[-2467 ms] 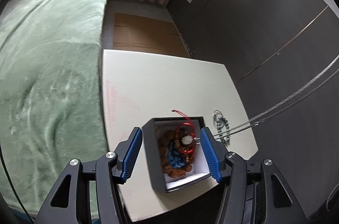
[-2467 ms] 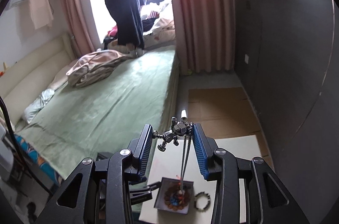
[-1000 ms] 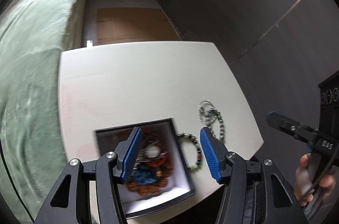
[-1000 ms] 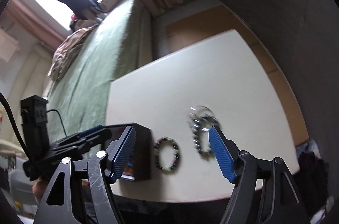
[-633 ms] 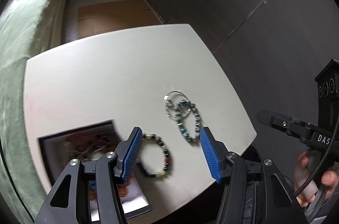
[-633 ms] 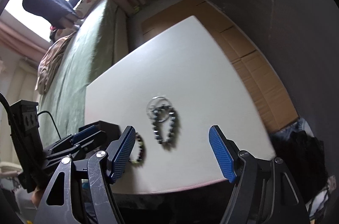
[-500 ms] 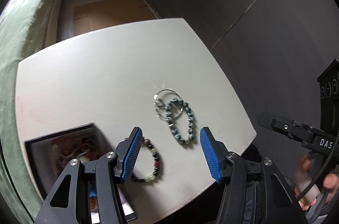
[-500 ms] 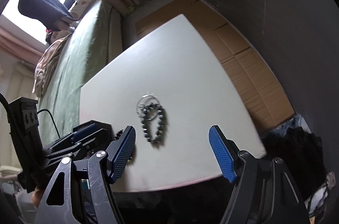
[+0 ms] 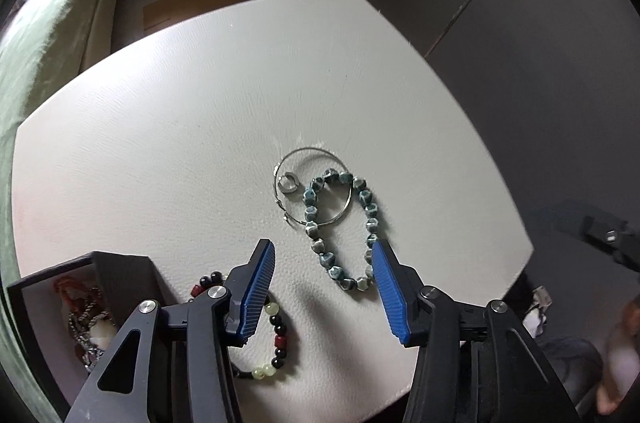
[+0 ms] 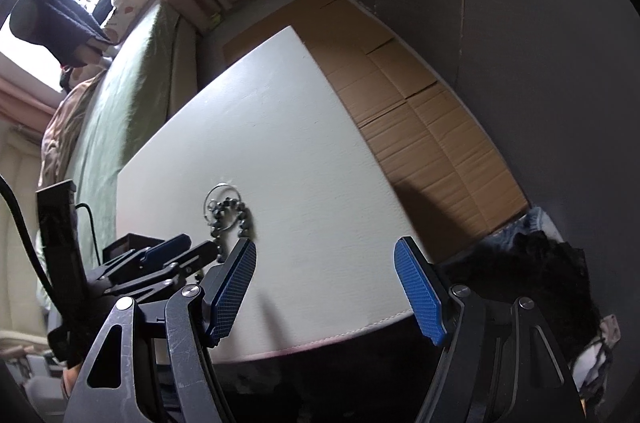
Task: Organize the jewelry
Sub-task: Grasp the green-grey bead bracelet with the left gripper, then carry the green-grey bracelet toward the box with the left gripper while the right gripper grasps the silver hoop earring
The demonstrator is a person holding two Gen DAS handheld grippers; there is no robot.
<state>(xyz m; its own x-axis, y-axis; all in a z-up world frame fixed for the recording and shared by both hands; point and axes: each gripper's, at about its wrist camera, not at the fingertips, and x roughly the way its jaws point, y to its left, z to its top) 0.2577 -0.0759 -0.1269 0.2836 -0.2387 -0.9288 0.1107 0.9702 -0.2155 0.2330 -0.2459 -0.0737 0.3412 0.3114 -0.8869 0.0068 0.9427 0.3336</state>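
A teal bead bracelet lies on the white table, overlapping a thin silver hoop with a small silver ring inside it. A black, red and pale green bead bracelet lies nearer, partly under my left finger. A dark jewelry box at the left edge holds several pieces. My left gripper is open and empty, hovering just before the teal bracelet. My right gripper is open and empty over the table's near edge; the teal bracelet and left gripper show to its left.
A green bed runs along the table's left side. Flattened cardboard lies on the floor beyond the table, by a dark wall. Dark clothing is piled at the right.
My left gripper has swung right from the box and dropped closer toward the teal bracelet and hoop. My right gripper, which let go of a necklace, has opened and moved low to the table's right edge.
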